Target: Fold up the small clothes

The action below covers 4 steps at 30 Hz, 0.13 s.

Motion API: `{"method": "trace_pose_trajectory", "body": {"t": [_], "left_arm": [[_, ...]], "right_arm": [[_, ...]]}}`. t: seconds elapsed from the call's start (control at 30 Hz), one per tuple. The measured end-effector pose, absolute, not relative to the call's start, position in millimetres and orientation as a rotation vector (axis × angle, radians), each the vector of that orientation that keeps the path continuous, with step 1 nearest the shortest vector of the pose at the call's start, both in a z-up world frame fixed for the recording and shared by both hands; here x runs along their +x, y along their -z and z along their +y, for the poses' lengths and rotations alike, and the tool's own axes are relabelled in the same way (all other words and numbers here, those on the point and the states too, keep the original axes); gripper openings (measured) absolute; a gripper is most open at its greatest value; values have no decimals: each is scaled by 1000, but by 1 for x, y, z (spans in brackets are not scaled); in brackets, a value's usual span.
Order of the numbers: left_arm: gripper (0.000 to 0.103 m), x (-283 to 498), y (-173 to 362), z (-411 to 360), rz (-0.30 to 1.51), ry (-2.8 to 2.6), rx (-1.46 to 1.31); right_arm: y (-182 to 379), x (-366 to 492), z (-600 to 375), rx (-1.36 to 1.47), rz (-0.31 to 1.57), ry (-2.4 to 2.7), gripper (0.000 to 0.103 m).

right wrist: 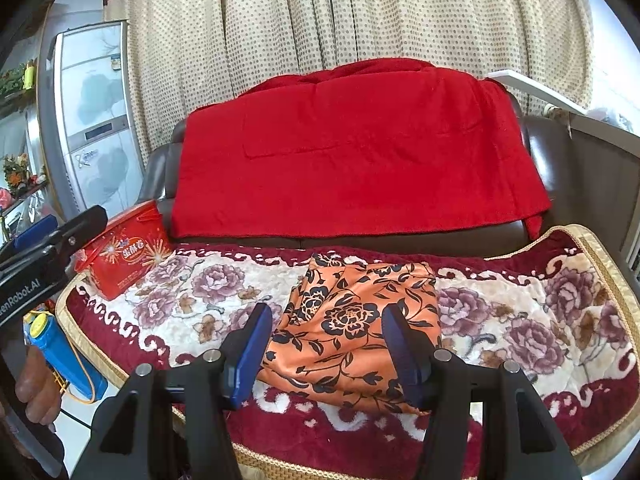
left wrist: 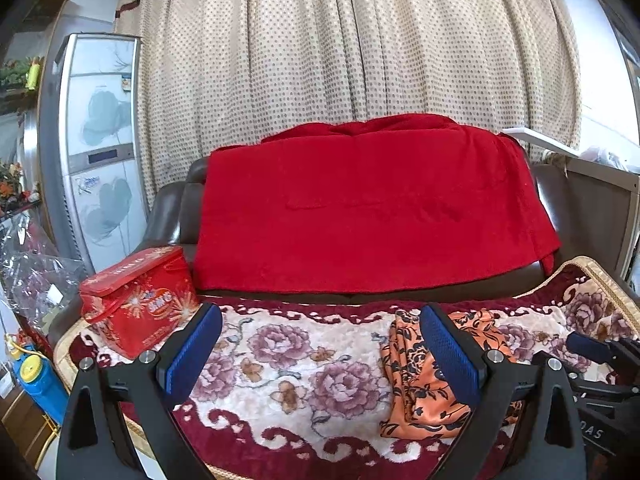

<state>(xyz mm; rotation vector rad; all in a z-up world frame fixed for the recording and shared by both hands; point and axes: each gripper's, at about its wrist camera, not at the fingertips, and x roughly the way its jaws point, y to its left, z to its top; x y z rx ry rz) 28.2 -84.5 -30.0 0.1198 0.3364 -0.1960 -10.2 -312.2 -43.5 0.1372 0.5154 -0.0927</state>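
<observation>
A small orange garment with a black flower print [right wrist: 352,320] lies folded into a rough rectangle on the floral sofa cover [right wrist: 520,320]. My right gripper [right wrist: 328,314] hovers over its near edge, open, with a blue pad on either side of the cloth and nothing pinched. In the left wrist view the same orange garment [left wrist: 412,384] lies at the right, partly behind one blue pad. My left gripper [left wrist: 320,320] stands wide open over bare cover, to the left of the garment. The right gripper [left wrist: 600,350] shows at the far right edge; the left gripper [right wrist: 60,226] shows at the left edge.
A red tin box [left wrist: 136,300] stands on the cover's left end. A red blanket [left wrist: 368,208] drapes the dark sofa back, with dotted curtains behind. A blue bottle [right wrist: 64,356] sits off the left edge, and a hand [right wrist: 36,380] shows low left.
</observation>
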Motion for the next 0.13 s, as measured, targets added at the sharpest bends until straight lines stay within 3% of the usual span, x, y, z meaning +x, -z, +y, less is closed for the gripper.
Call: {"method": "trace_pose_trajectory", "body": {"t": [0.13], "left_arm": [[99, 47, 36, -91, 329, 192, 110]], "right_arm": [[50, 7, -321, 146, 537, 91, 61]]}}
